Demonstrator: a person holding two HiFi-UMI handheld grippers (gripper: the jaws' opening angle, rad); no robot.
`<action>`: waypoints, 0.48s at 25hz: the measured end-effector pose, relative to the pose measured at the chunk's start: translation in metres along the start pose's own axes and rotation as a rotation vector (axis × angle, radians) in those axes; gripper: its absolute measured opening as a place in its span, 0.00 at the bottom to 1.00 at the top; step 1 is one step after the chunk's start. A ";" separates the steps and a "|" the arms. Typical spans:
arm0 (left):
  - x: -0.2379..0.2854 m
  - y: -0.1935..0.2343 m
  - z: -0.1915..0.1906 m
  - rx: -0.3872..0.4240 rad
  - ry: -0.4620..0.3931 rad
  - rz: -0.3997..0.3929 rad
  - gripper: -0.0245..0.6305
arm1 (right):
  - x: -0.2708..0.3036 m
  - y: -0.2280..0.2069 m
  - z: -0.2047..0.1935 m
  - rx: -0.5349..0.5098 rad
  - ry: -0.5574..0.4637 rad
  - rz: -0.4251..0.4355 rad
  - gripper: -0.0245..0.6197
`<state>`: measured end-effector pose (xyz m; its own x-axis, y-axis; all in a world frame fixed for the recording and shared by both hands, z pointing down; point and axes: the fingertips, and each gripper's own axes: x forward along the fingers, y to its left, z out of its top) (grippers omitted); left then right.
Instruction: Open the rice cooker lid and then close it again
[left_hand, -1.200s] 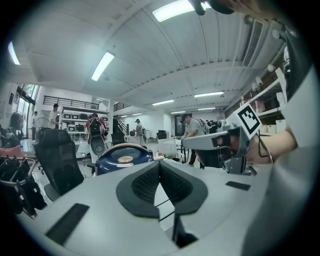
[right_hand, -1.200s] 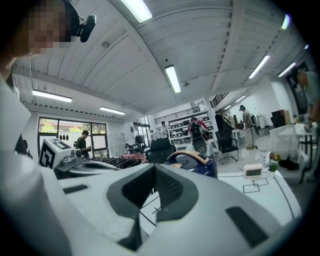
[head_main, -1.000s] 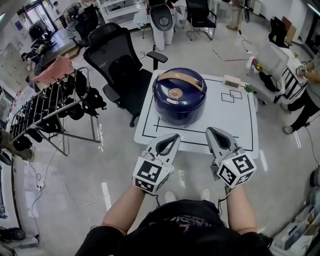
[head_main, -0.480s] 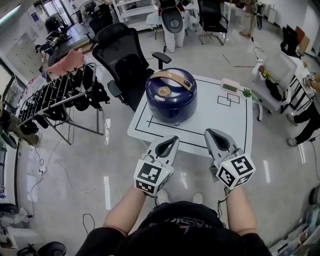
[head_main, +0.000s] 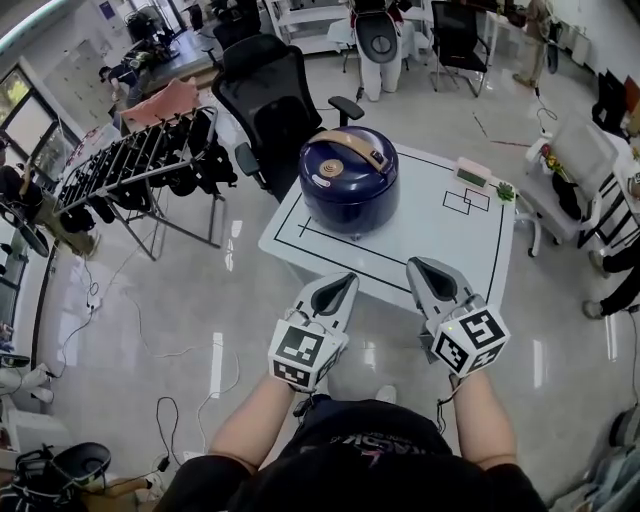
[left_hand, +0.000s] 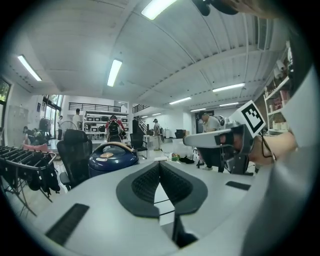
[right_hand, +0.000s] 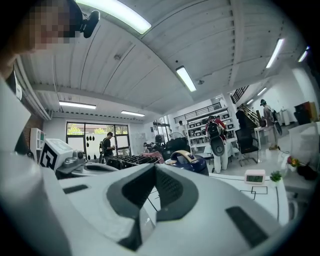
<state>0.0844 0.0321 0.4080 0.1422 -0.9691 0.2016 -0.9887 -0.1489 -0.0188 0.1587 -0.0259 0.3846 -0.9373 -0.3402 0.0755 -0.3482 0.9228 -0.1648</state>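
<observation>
Open-plan lab or workshop hall. Glossy grey floor, black office chair, white table marked with black outlines, shelving at back, strip lights overhead, people standing about.

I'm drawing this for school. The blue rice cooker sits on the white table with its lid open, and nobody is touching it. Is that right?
Not quite. The rice cooker sits on the white table with its lid closed, not open, as the head view shows. Nobody is touching it.
</observation>
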 end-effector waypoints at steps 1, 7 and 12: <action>-0.001 -0.002 0.000 -0.003 -0.001 0.012 0.04 | -0.002 0.000 0.000 -0.003 0.002 0.009 0.04; -0.004 -0.012 0.003 -0.018 -0.003 0.052 0.04 | -0.011 -0.001 0.000 -0.008 0.010 0.044 0.04; -0.003 -0.021 0.003 -0.006 -0.001 0.060 0.04 | -0.018 -0.004 0.000 -0.006 0.000 0.056 0.04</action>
<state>0.1052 0.0372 0.4050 0.0831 -0.9764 0.1993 -0.9956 -0.0898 -0.0249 0.1769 -0.0233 0.3836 -0.9552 -0.2883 0.0665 -0.2955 0.9414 -0.1628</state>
